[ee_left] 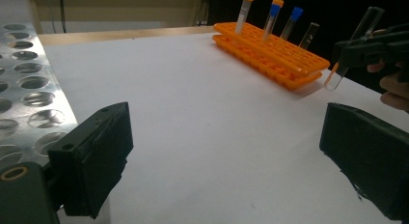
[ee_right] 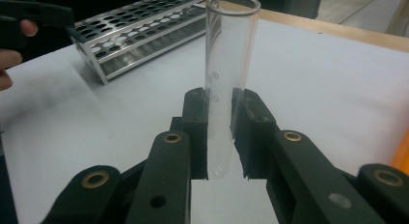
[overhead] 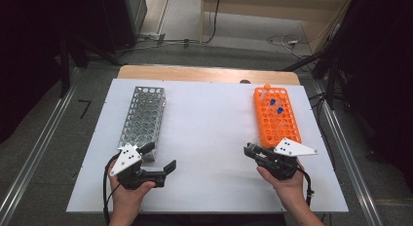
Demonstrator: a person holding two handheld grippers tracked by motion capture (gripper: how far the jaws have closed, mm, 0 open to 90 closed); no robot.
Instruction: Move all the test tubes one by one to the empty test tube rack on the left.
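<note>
- The right gripper [overhead: 249, 150], a black two-jaw tool with a grey three-cornered plate on top, has its jaws clamped on a clear, uncapped glass test tube [ee_right: 225, 84]; the pads press its lower part from both sides.
- In the left gripper view that tube [ee_left: 352, 48] hangs tilted above the white table top [overhead: 209, 138], just beside the near end of the orange plastic tube rack [overhead: 277, 116], without touching it.
- The orange rack lies on the right side of the table and holds capped tubes at its far end: one orange-capped tube [ee_left: 245, 12] and blue-capped tubes [ee_left: 271, 20] next to it.
- The left gripper [overhead: 158, 159] is on the near left; its jaws stand wide apart with nothing between them.
- A perforated silver metal tube rack [overhead: 142, 120] lies on the left side, its near end just beside the left gripper.
</note>
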